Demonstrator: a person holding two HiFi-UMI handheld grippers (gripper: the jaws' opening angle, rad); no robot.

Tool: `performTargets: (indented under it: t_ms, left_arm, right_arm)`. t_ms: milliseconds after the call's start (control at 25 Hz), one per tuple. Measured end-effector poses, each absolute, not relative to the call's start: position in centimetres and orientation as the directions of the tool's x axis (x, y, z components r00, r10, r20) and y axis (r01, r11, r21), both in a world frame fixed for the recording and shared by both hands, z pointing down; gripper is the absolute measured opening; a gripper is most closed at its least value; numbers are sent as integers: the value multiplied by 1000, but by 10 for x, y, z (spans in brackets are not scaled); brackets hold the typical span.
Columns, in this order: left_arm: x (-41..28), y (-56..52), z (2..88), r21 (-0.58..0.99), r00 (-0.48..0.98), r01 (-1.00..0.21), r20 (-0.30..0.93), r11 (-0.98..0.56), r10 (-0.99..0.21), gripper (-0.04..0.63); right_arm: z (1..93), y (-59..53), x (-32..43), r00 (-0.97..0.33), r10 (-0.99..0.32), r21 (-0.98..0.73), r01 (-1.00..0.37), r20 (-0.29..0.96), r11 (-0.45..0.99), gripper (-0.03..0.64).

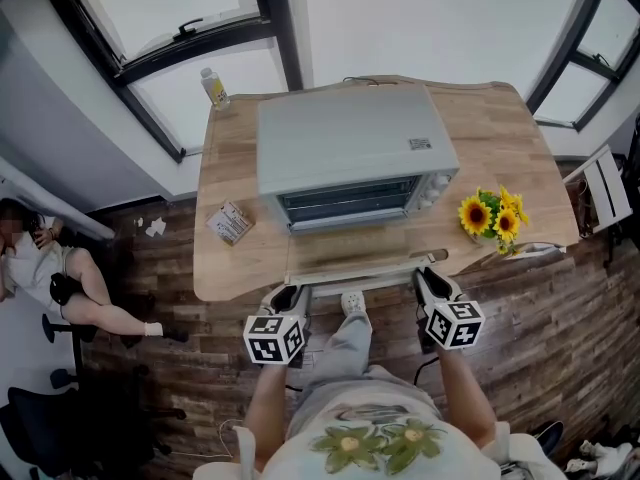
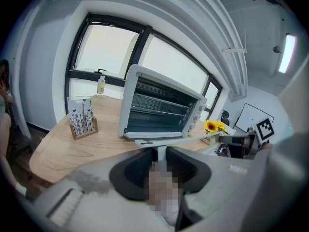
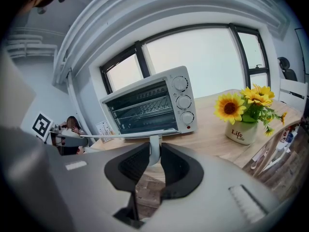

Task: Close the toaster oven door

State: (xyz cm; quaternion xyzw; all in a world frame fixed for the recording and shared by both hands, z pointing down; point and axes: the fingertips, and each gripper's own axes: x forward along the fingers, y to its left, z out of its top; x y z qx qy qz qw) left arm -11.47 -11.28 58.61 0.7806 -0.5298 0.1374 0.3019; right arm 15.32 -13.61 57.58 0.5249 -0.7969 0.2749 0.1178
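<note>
One toaster oven sits mid-tabletop, its one door dropped flat toward the front edge. Two grippers are on the one door handle: left gripper clamped on its left post, right gripper clamped on its right post. Also one bottle at the back-left corner, one sunflower pot by the right edge, and one card holder near the left edge.

Grey left tool and right tool bear black-and-white marker cubes; the person wears a flower-printed white shirt.
</note>
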Motion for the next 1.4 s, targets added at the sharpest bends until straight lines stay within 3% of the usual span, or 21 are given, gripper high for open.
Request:
performTargets:
  t_ms: [1400]
  left_arm:
    - [-121, -146, 544, 333, 373, -916, 495, -225, -785, 112]
  right_arm:
    - [531, -168, 148, -432, -800, -288, -897, 416, 334, 78]
